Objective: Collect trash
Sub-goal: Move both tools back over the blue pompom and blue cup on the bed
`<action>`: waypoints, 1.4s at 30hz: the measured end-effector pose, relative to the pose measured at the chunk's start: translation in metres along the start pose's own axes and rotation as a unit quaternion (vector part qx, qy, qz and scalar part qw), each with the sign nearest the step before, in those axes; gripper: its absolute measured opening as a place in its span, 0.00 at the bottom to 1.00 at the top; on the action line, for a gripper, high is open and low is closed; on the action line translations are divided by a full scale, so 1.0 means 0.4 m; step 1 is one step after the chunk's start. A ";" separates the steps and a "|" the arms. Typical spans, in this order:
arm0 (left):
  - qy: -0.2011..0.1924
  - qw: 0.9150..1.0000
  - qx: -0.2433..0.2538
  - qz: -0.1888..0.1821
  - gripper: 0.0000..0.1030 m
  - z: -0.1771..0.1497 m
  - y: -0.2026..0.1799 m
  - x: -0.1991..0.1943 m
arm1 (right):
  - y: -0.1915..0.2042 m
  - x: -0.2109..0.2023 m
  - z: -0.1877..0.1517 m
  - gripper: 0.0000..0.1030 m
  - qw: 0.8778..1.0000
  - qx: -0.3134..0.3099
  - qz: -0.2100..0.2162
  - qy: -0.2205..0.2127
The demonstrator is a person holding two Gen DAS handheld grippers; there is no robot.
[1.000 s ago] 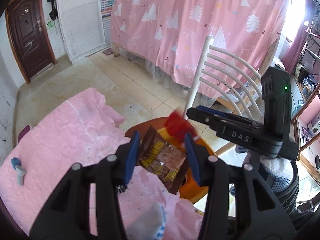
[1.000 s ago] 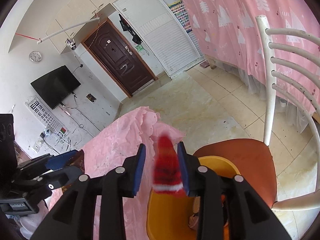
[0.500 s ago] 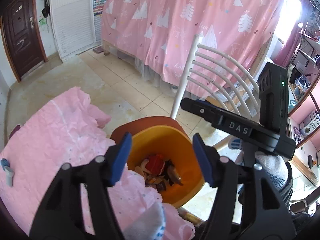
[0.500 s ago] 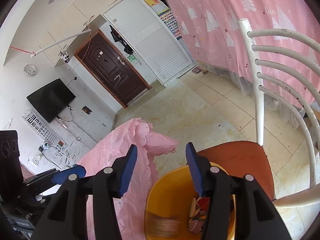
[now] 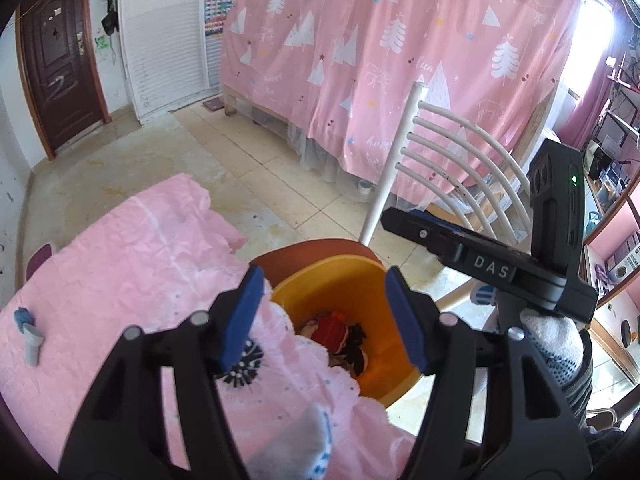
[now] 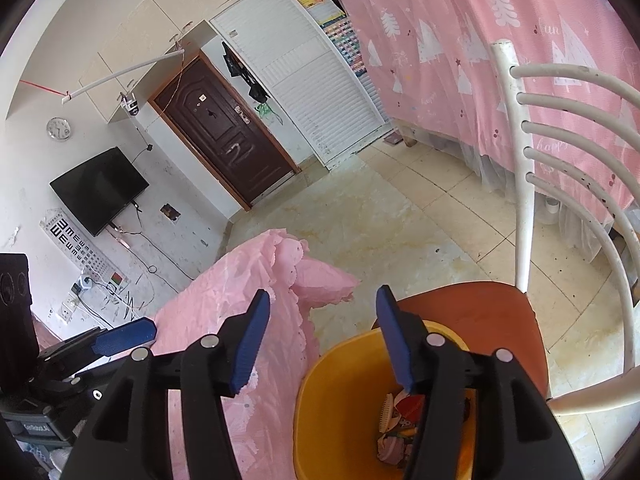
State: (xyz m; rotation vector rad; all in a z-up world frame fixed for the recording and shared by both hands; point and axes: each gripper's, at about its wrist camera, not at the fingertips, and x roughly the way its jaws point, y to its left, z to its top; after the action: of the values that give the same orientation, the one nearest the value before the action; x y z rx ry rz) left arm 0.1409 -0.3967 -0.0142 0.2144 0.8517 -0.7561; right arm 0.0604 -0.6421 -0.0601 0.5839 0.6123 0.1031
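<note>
A yellow-orange bin [image 5: 376, 280] stands on a brown chair seat [image 6: 480, 308] beside the pink-clothed table. Several pieces of trash lie in it, among them a red wrapper [image 5: 330, 330] and a brown wrapper; they also show in the right wrist view [image 6: 396, 424]. My left gripper [image 5: 324, 316] is open and empty above the bin's near rim. My right gripper [image 6: 320, 340] is open and empty over the bin's [image 6: 332, 400] table-side edge; its body shows at right in the left wrist view [image 5: 480, 256].
The pink tablecloth [image 5: 132, 264] covers the table at left; a small blue-grey object [image 5: 28, 332] lies on it. The white chair back [image 6: 560, 160] rises at right. A pink curtain [image 5: 400, 60], tiled floor and a brown door [image 6: 224, 132] lie beyond.
Both grippers opened. The brown wrapper left my left gripper and the red wrapper left my right gripper; both now lie in the bin. Both grippers stay above it.
</note>
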 end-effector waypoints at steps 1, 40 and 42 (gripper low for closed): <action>-0.002 1.000 -0.002 0.002 0.59 -0.001 0.009 -0.006 | 0.007 0.002 -0.001 0.45 1.000 -0.003 -0.001 0.001; -0.044 0.979 -0.117 0.159 0.60 -0.104 0.581 -0.244 | 0.630 0.297 -0.090 0.69 0.974 -0.195 0.050 0.105; -0.039 0.978 -0.122 0.163 0.60 -0.111 0.609 -0.244 | 0.657 0.319 -0.099 0.70 0.971 -0.202 0.057 0.114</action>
State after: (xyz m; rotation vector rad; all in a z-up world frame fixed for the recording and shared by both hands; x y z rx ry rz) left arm 0.2384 -0.1496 0.0008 0.0998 0.8012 -0.3467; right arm 0.1626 -0.3707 -0.0083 0.2106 0.7550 0.3986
